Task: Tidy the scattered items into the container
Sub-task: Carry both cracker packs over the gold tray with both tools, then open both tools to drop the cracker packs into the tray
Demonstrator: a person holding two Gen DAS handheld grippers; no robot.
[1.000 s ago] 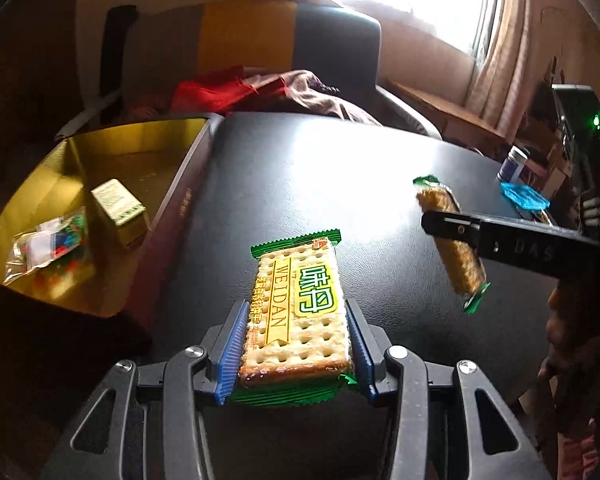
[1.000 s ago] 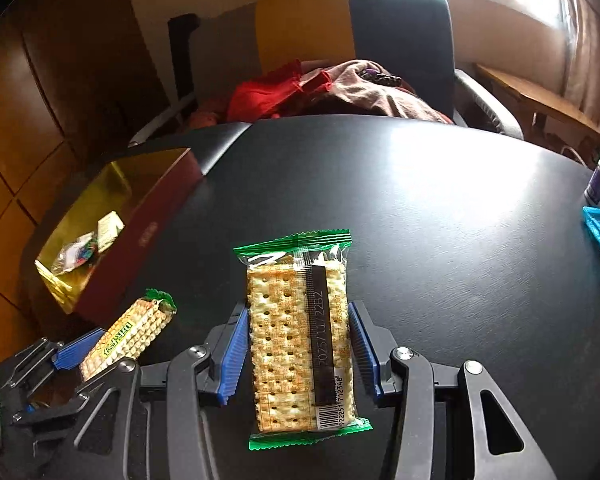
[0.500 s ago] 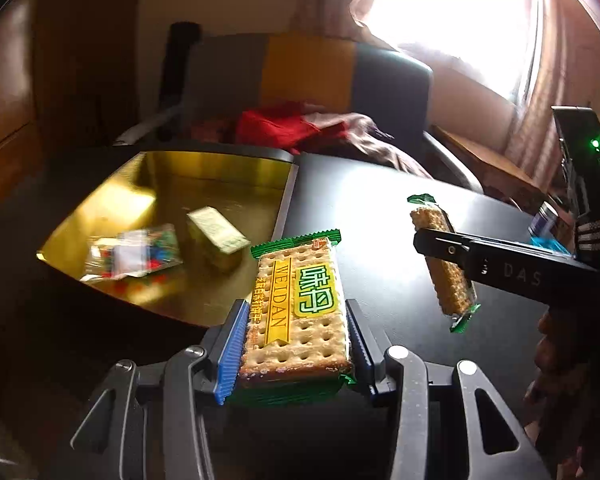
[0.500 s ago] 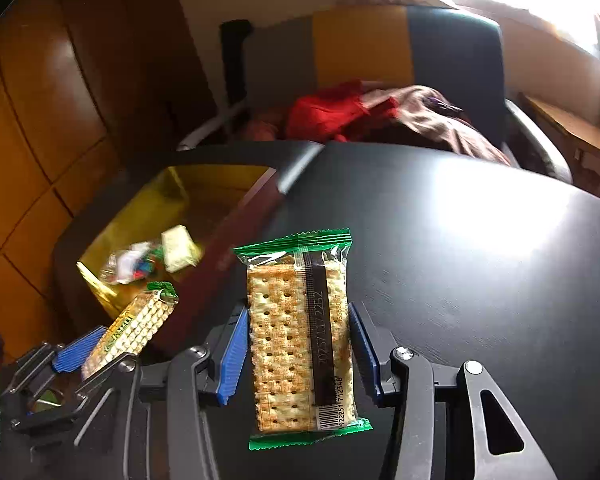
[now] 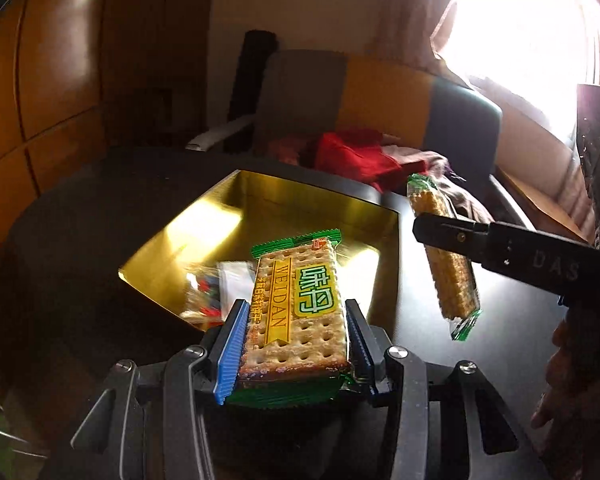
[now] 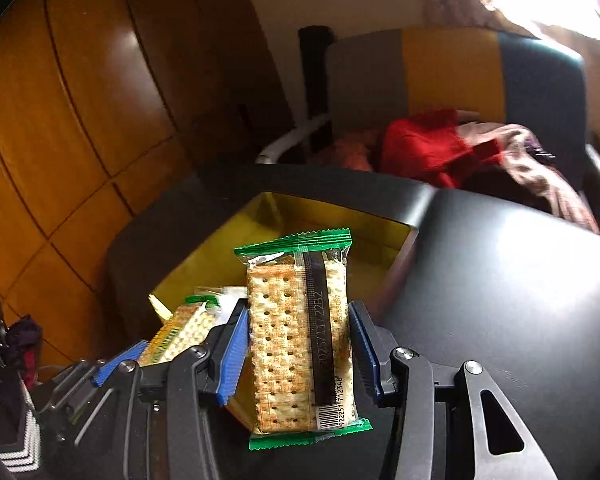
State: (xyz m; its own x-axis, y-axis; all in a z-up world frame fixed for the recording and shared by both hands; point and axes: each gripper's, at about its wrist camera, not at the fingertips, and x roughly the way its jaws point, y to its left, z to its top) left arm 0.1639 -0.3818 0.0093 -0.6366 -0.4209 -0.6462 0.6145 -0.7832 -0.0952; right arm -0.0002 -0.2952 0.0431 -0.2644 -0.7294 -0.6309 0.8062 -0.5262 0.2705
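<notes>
My left gripper (image 5: 294, 350) is shut on a green-edged cracker pack (image 5: 298, 316) with a yellow label, held over the near edge of the gold-lined box (image 5: 284, 208). Inside the box lie a colourful candy bag (image 5: 202, 300) and a small white packet (image 5: 236, 284), both blurred. My right gripper (image 6: 298, 354) is shut on a second cracker pack (image 6: 300, 332), barcode side up, just right of the box (image 6: 372, 232). In the left wrist view that pack (image 5: 446, 264) hangs upright from the right gripper's dark finger (image 5: 460, 236). The left gripper's pack (image 6: 180, 330) shows at lower left in the right wrist view.
The box sits at the left end of a black table (image 6: 520, 280). Behind stands a chair (image 5: 400, 92) with red and brown clothes (image 6: 440, 148) on its seat. Wooden wall panels (image 6: 80, 100) fill the left. A bright window (image 5: 532, 20) glares at upper right.
Both grippers have carried their cracker packs leftward towards the box. The box has grown larger and more central in both views, and the left pack now hangs over its near edge.
</notes>
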